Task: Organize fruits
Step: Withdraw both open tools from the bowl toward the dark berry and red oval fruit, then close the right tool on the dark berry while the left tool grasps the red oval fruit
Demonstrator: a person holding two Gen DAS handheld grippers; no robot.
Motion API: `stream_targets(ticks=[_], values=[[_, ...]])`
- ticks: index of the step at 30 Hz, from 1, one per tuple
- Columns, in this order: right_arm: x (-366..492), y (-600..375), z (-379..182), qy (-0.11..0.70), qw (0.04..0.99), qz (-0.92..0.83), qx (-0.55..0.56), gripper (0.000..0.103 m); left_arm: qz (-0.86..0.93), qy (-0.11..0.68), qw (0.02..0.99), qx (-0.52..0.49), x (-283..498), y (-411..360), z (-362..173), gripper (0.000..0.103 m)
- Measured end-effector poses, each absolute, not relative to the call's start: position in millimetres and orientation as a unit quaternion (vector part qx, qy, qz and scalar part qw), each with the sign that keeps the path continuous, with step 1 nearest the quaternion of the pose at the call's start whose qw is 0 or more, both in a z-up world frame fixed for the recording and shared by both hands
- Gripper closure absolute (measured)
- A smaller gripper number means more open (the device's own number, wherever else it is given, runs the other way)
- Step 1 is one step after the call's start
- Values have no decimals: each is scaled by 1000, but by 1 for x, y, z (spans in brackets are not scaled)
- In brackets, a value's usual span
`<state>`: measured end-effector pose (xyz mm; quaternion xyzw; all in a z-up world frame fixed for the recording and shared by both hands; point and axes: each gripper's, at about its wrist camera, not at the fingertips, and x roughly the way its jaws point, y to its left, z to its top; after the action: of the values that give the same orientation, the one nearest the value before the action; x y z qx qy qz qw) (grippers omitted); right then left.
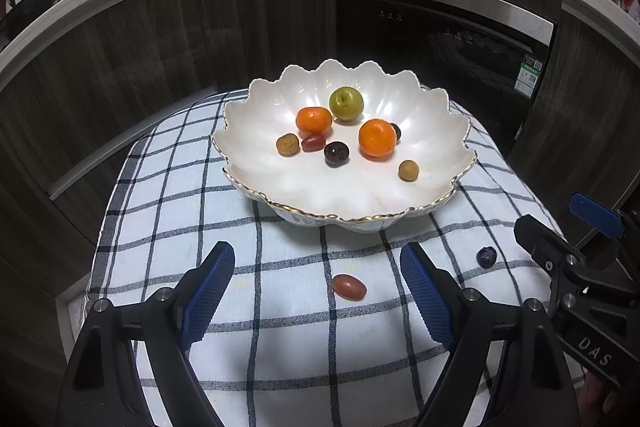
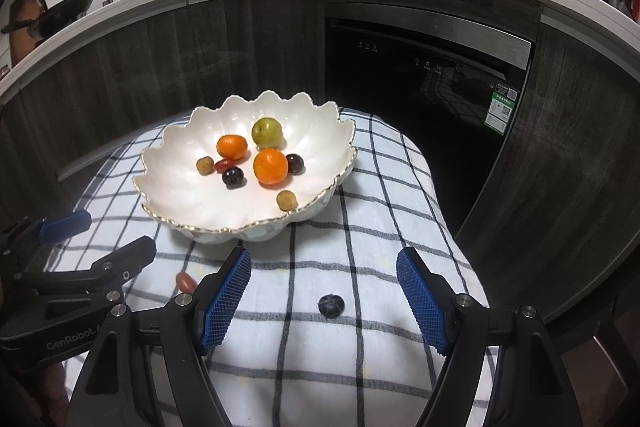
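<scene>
A: What is seen from the left wrist?
B: The left claw (image 1: 316,291) is spread, empty, around a red grape tomato (image 1: 349,286) on the checked cloth (image 1: 168,211).

A: And the right?
B: The right claw (image 2: 324,301) is parted around a blueberry (image 2: 331,305); beyond, the scalloped bowl (image 2: 168,195) is shown.

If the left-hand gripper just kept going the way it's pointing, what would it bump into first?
Most likely the small red oval fruit lying on the checked cloth: it sits between the open jaws of the left gripper, just ahead. The scalloped white bowl stands farther on. Depth is hard to judge here.
</scene>
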<state>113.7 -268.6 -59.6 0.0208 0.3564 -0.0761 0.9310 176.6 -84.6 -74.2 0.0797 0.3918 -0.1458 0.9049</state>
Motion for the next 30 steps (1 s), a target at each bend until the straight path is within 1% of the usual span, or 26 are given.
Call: stream_targets(ticks=[15,21,23,26,30], values=[[113,-274,-87,375,924,-74,30,27,-156,411,894,84,175,-92,-105,18],[115,-277,-98,382,921,-76,30,28,-157,417,892,81,176,-95,-114,20],[117,-278,-102,386,919,-75,31,35,-157,420,890,80,177,-96,-118,21],[119,-280,-109,394,915,-74,33,43,-158,426,887,78,179,-96,-124,23],[123,-281,-117,402,912,-71,33,47,-159,433,884,78,181,-97,-132,28]])
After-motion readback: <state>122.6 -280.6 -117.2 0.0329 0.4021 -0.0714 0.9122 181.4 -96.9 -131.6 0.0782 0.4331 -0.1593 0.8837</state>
